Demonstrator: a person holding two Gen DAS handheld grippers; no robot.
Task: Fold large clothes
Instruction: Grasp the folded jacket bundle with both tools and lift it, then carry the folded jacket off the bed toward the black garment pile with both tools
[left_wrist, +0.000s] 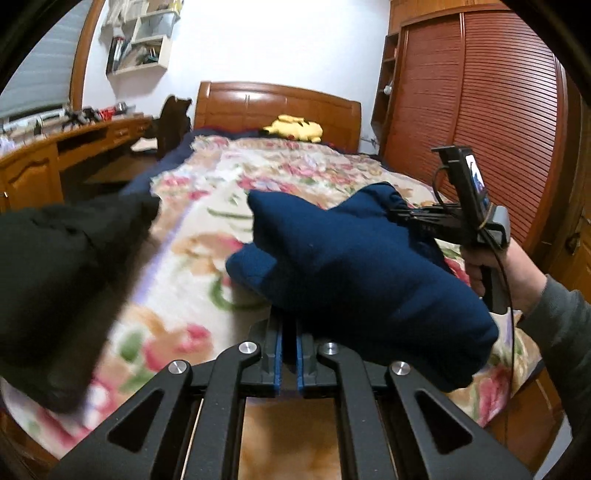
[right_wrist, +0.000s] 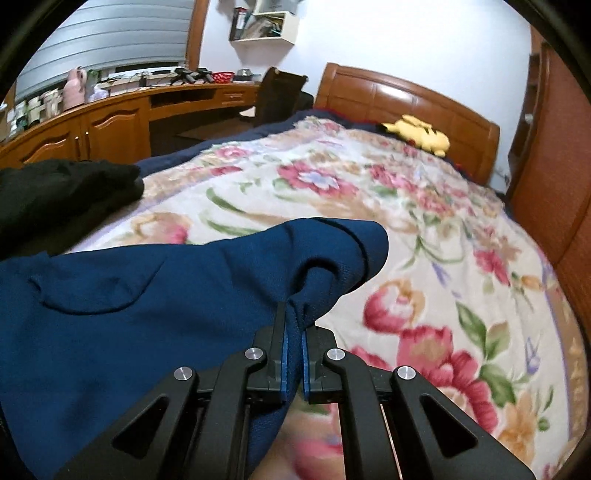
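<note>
A navy blue garment (left_wrist: 354, 266) hangs bunched above the flowered bedspread (left_wrist: 192, 258), held between both grippers. My left gripper (left_wrist: 289, 325) is shut on its near edge, the cloth pinched between the blue pads. In the left wrist view my right gripper (left_wrist: 400, 216) grips the garment's far end at the right, a hand around its handle. The right wrist view shows my right gripper (right_wrist: 294, 317) shut on a gathered fold of the navy garment (right_wrist: 147, 306), which spreads away to the left.
A black garment (left_wrist: 55, 273) lies at the bed's left side and shows again as a black garment (right_wrist: 55, 192). A yellow plush toy (right_wrist: 417, 134) rests by the wooden headboard (right_wrist: 406, 99). A desk (right_wrist: 110, 114) with a chair stands left; a louvred wardrobe (left_wrist: 480, 110) stands right.
</note>
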